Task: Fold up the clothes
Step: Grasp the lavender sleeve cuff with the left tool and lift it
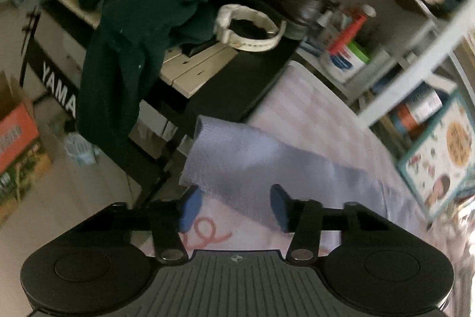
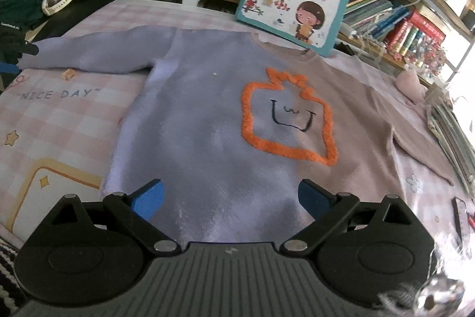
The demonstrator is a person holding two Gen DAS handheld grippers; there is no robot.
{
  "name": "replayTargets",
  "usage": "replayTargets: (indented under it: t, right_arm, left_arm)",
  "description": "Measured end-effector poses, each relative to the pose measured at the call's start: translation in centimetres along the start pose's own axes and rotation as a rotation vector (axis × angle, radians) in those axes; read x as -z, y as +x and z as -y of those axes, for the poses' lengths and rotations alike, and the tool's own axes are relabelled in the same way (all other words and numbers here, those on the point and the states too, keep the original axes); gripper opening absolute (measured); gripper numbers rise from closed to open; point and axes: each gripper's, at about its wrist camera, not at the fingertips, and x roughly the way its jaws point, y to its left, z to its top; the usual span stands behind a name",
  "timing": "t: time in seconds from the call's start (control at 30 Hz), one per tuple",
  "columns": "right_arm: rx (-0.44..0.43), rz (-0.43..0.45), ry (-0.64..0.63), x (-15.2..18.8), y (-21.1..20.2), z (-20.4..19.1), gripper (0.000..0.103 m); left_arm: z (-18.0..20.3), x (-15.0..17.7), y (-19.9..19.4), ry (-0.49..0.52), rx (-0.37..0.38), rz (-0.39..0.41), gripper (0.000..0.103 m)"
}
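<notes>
Sweater (image 2: 207,115) lies flat, front up, on the checked surface (image 2: 59,121) – sleeves spread. Left claw (image 1: 234,205) is half open astride the sleeve cuff (image 1: 225,156), pads not pressing. Right claw (image 2: 231,198) hangs wide open, empty, over the hem. Judged step: first sleeve fold (not begun) – next, close on the cuff.

sweater (image 2: 207,115) | lilac/pink w/ orange outline face motif | flat, front up, sleeves spread | on checked sheet (image 2: 59,115)

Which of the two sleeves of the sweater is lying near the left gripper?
The outstretched sleeve near the white band; the other sleeve lies by the bookshelf.
</notes>
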Motion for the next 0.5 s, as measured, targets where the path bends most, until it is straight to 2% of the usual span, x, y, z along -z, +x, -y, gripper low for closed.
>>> replayTargets:
  t: [0.17,0.27,0.37,0.4,0.5]
  right_arm:
    - [0.03,-0.004,0.024,0.4,-0.4,0.6,0.098]
    - [0.044,-0.005,0.039,0.6,-0.5,1.1,0.098]
    - [0.052,-0.003,0.048,0.7,-0.6,1.5,0.098]
    - [0.052,-0.003,0.048,0.7,-0.6,1.6,0.098]
    - [0.048,-0.006,0.046,0.8,-0.5,1.7,0.098]
  left_arm:
    - [-1.8,-0.5,1.0,-0.187,-0.003,0.008,0.039]
    - [-3.5,0.0,1.9,-0.328,-0.006,-0.019,0.034]
    - [-5.0,0.7,2.5,-0.435,0.036,0.0,0.035]
    - [-5.1,0.7,2.4,-0.446,0.046,0.012,0.03]
    - [-4.9,0.8,1.9,-0.428,0.062,0.055,0.005]
